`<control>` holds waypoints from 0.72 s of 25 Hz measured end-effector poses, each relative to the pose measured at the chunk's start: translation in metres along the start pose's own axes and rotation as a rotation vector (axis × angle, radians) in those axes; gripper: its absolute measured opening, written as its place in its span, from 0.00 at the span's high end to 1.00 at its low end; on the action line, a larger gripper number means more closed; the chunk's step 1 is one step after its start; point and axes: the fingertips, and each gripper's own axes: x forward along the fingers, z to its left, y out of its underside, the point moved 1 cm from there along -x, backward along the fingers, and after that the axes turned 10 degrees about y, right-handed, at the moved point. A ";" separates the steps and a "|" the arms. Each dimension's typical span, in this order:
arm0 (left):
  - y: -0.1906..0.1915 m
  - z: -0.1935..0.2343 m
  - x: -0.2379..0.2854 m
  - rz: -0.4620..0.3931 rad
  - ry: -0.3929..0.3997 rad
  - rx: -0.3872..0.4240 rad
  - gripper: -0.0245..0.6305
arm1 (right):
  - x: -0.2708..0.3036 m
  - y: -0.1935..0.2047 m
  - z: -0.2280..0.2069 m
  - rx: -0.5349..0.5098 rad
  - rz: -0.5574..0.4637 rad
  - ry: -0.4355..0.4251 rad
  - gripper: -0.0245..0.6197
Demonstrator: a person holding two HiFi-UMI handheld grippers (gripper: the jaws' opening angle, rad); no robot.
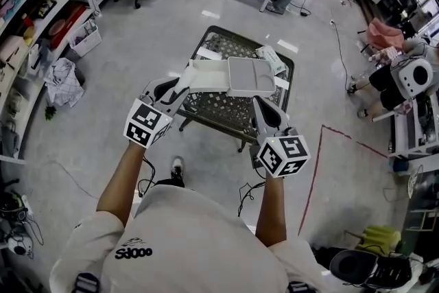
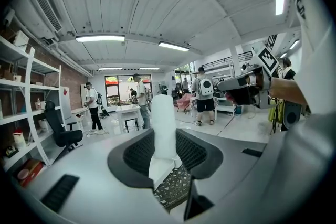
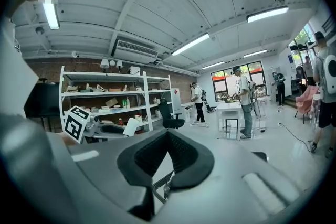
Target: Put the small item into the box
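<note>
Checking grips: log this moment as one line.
left claw: shut on white box | right claw: open, empty | below: mesh cart

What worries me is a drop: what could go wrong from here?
The left claw grips the white box by one edge only, over the wire basket; it could tilt or slip out. The right claw is empty close by and could knock the box.

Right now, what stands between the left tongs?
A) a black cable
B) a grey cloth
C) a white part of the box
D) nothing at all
C: in the left gripper view the left tongs press from both sides on an upright white part of the box.
</note>
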 end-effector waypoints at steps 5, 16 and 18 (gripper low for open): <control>0.007 0.040 0.003 0.013 -0.004 -0.012 0.77 | 0.048 -0.001 0.013 -0.002 0.012 -0.021 0.95; 0.016 0.103 0.008 0.021 -0.001 -0.026 0.77 | 0.120 -0.005 0.044 0.095 0.025 -0.107 0.95; 0.020 0.107 0.008 0.021 -0.002 -0.042 0.77 | 0.125 -0.004 0.046 0.091 0.039 -0.117 0.95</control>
